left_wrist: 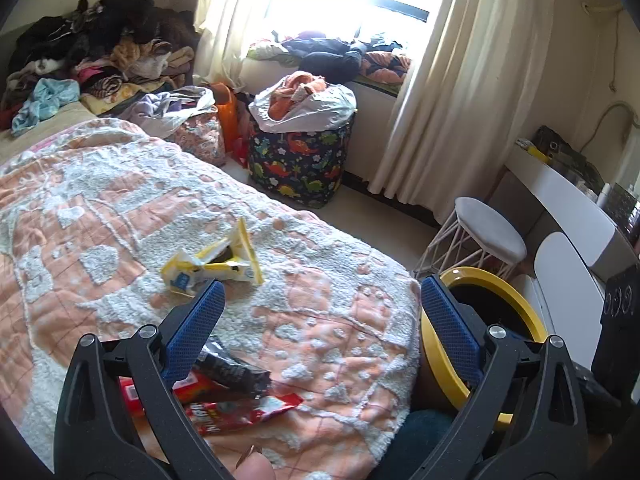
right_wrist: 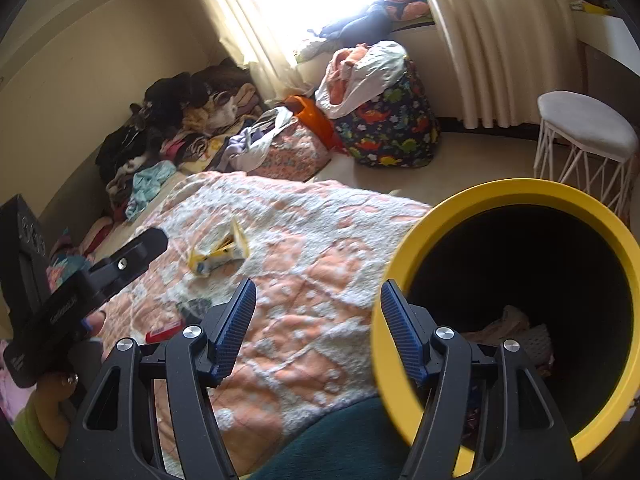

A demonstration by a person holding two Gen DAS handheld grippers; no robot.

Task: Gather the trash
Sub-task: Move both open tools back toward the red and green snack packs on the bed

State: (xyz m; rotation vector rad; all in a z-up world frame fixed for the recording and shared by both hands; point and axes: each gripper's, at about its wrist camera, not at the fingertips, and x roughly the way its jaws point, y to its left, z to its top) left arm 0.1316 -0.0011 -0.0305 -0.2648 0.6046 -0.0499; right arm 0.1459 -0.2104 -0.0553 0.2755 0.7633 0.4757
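**Wrappers on the bed, yellow bin at its corner, both tools empty**

The left tool (left_wrist: 320, 312) stands wide open above the orange-and-white bedspread (left_wrist: 120, 208), with nothing between its blue pads. The right tool (right_wrist: 318, 312) has its jaws parted too, about half their spread, and they hold nothing; its right finger lies over the near rim of the yellow trash bin (right_wrist: 516, 196).

Three pieces of trash lie on the bedspread. A crumpled yellow-and-white wrapper (left_wrist: 218, 262) sits near the middle of the bed, just beyond the left tool's left finger. In the left wrist view its long axis runs roughly left to right, and one folded flap stands up and points toward the window. Nearer, partly under that same finger, lies a black crumpled wrapper (left_wrist: 236, 368), its long axis slanting from upper left to lower right. It rests on a red wrapper (left_wrist: 240, 412), which stretches left to right, its torn end pointing right toward the bed's edge.

The bin stands off the bed's right corner. In the right wrist view its mouth tips toward the camera, so the dark inside shows with some pale crumpled scraps (right_wrist: 516, 328) at the bottom.

Beyond the bed are a dinosaur-print bag (left_wrist: 300, 160), a heap of clothes (left_wrist: 88, 52) against the wall and a white stool (left_wrist: 488, 232).
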